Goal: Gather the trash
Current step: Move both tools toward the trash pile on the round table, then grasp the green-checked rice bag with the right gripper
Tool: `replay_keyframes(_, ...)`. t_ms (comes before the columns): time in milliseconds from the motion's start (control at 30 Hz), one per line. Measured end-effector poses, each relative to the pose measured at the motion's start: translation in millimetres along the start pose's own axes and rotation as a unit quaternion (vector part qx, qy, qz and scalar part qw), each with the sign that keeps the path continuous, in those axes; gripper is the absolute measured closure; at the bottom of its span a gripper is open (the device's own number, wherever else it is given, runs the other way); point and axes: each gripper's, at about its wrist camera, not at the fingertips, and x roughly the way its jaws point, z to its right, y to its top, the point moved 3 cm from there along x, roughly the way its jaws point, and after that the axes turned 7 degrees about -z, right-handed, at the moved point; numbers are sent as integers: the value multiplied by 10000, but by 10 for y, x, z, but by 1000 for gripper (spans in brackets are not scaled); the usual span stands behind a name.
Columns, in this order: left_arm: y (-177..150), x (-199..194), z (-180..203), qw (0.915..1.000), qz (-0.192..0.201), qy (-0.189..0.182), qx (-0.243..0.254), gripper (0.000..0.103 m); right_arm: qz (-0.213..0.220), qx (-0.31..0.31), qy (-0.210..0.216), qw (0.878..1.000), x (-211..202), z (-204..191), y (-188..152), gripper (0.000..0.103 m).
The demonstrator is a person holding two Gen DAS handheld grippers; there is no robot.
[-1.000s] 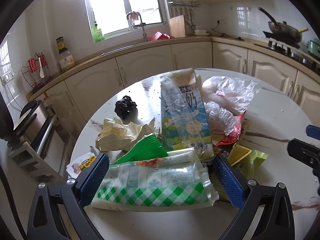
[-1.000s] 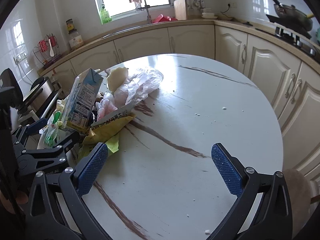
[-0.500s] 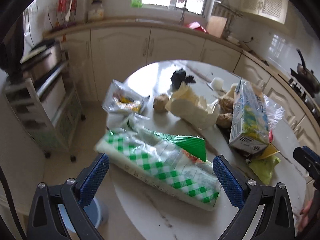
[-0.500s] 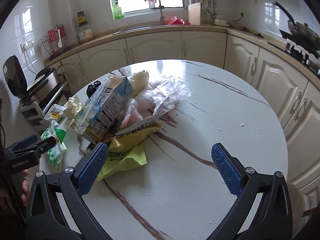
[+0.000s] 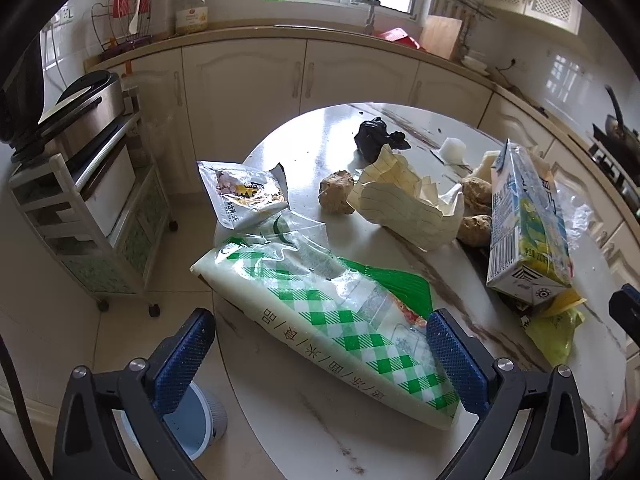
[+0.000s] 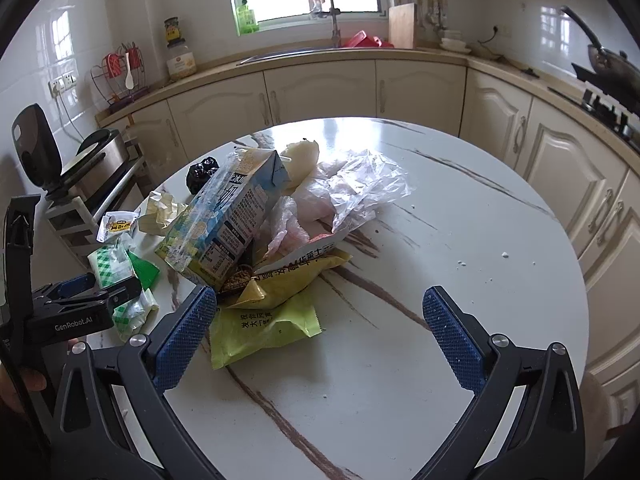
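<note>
Round marble table (image 5: 320,432), green-checked bag (image 5: 320,316) lying diagonally, far-left to near-right

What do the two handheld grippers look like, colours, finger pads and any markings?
Both the left gripper and the right gripper have black angular frames with silver bolts and two fingers faced with blue knurled pads. In the right wrist view, the left gripper's black body carries white lettering, GenRobot.AI.
</note>
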Motion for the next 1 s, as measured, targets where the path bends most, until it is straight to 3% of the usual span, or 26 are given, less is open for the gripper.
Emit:
replay_keyframes(167,-142,-116,289,9982,147,73,575,5,-35,64,15,10000,16,38,-25,0)
replay_keyframes(267,-178,-78,460,9971,24,-271,718,4,-72,58,-16,10000,15,56,-47,0)
replay_keyframes(433,-208,-43,717,9906,-28,-545,1251,4,-107,195,-101,9997,-6,157,-84,0)
replay_keyframes(567,-271,-203,645,9907,205,-773,1100,5,-108,216,-137,9996,-33,173,-81,0)
replay_keyframes(700,-332,-434,229,9906,367,-1205,531,4,-64,96,-62,9999,-55,82,-59,0)
replay_keyframes(833,-413,-619,-166,9951,473,-807,309,4,-49,-307,127,9994,-54,-228,-76,0)
replay_keyframes(1000,-578,-843,-347,9982,559,-145,157,4,-191,-1057,569,9926,41,-884,-184,0)
